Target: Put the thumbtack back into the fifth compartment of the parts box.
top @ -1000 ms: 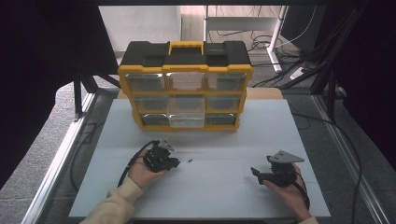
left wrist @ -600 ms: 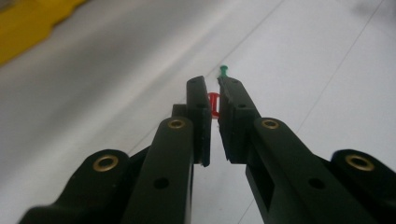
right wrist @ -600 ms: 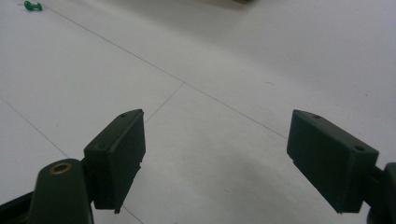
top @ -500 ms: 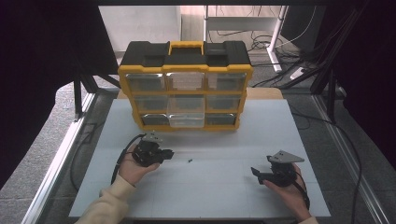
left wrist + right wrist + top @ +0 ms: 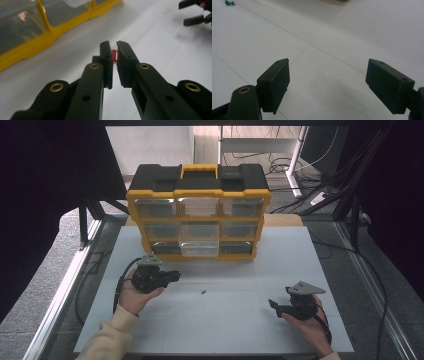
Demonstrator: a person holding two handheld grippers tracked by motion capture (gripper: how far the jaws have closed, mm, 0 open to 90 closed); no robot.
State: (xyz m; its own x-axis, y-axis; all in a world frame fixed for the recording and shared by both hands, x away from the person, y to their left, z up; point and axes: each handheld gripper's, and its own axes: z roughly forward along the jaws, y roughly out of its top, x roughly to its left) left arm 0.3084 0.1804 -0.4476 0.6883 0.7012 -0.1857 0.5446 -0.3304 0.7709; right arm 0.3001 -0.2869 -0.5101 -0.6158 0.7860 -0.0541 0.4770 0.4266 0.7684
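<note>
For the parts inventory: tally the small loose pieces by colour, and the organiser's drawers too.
Red small piece, pinched in the left claw: 1
Green small piece, lying on the white table: 1
Clear drawers in the yellow-and-black organiser: 9
Total: 11

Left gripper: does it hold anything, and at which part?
Yes. The left gripper pinches a small red plastic piece between its fingers, near their tips; which part of the piece is gripped cannot be told.

Small red pin (image 5: 114, 55) pinched between left tongs (image 5: 113, 53) (off table).
</note>
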